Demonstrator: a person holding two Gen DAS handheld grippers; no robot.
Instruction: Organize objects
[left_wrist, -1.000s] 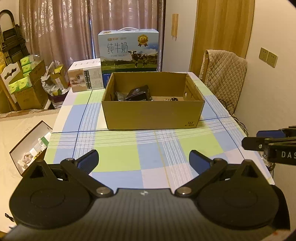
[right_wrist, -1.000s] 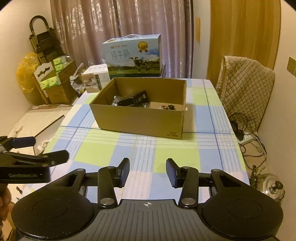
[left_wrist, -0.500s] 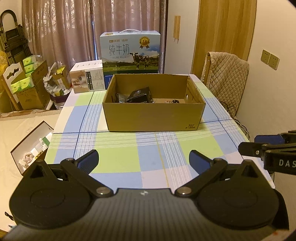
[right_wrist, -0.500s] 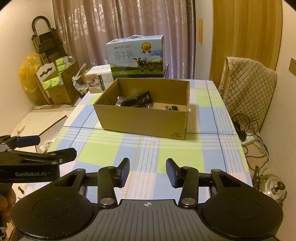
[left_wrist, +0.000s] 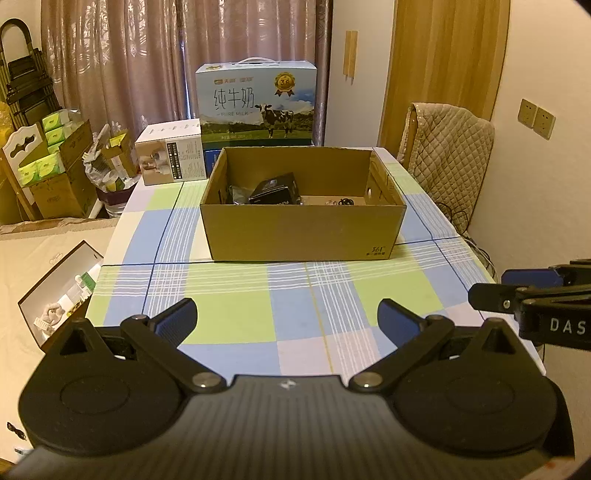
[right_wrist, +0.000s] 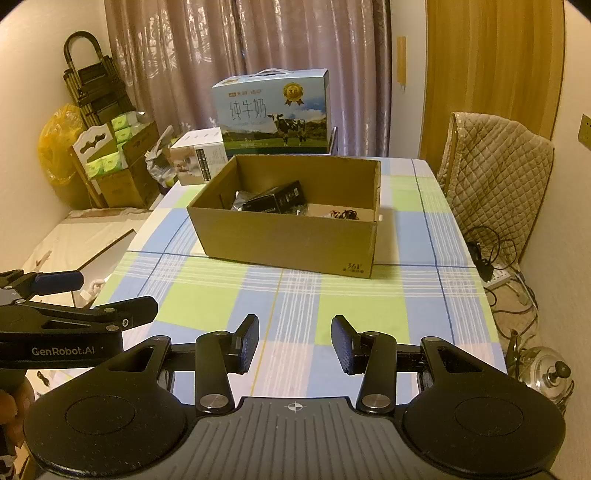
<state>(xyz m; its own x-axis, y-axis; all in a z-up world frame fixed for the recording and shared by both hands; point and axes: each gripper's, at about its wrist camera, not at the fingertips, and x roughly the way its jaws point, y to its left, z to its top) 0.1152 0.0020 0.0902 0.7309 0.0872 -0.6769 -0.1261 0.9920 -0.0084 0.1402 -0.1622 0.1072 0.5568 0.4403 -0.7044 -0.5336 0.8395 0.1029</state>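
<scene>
- Nearest to me, the left gripper (left_wrist: 287, 320) hung over the near edge of the worktop (left_wrist: 229, 317), its jaws spread wide with only checked cloth between them.
- Beside it, I kept the right gripper (right_wrist: 294, 342) over the same near edge, jaws partly open, narrower than the left pair, and holding nothing.
- Each gripper showed at the margin of the other's view: the right one at the right edge of the left wrist view, the left one at the left edge of the right wrist view, with fingers of a hand (right_wrist: 11, 413) under it.
- Past mid-worktop stood the open cardboard box (left_wrist: 303, 230), well apart from both grippers.
- Inside the box I saw a black carton (left_wrist: 274, 189) lying tilted toward its left, dark crumpled packaging (right_wrist: 242, 198) just beside it, and a small tangle of black rings (left_wrist: 345, 201) on the floor toward the right.
- Behind the box, a white product box (left_wrist: 170, 154) sat at the far left corner, with a blue milk carton case (left_wrist: 256, 102) standing upright beside it.
- Off the worktop to the right, a quilted chair (left_wrist: 448, 155) stood against the wall.
</scene>
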